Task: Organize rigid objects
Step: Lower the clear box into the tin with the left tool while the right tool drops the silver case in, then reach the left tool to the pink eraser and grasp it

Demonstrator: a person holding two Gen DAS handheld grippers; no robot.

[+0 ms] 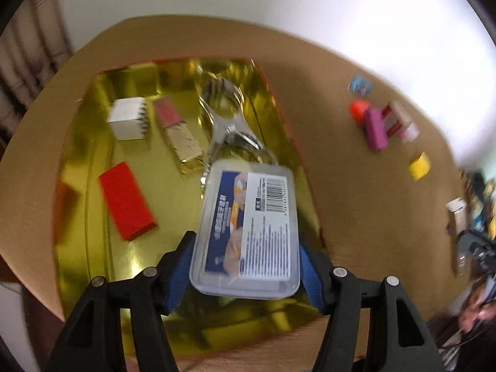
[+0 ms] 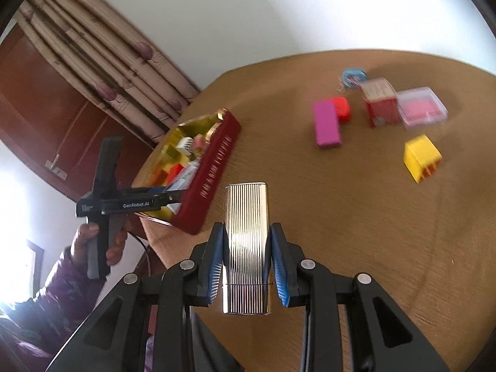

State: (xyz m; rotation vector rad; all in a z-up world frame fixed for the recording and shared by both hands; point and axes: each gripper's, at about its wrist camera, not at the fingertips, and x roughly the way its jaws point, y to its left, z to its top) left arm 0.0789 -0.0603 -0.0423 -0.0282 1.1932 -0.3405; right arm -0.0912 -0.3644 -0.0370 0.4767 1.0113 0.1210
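Note:
My left gripper (image 1: 245, 266) is shut on a clear plastic case with a barcode label (image 1: 251, 226), held above the gold-lined box (image 1: 77, 167). That box holds a red block (image 1: 125, 200), a white box (image 1: 128, 117), a pink-and-gold bar (image 1: 178, 128) and a shiny metal tool (image 1: 229, 124). My right gripper (image 2: 247, 260) is shut on a ribbed silver metal case (image 2: 246, 245) above the wooden table (image 2: 356, 201). The red outside of the box (image 2: 214, 173) shows in the right wrist view, with the left gripper (image 2: 167, 197) over it.
Loose items lie on the table's far right: a magenta block (image 2: 326, 124), a red piece (image 2: 342, 108), a red-and-white carton (image 2: 380, 105), a clear pink case (image 2: 422, 108), a yellow cube (image 2: 421, 157) and a blue tape roll (image 2: 355, 77). Curtain and wall lie beyond.

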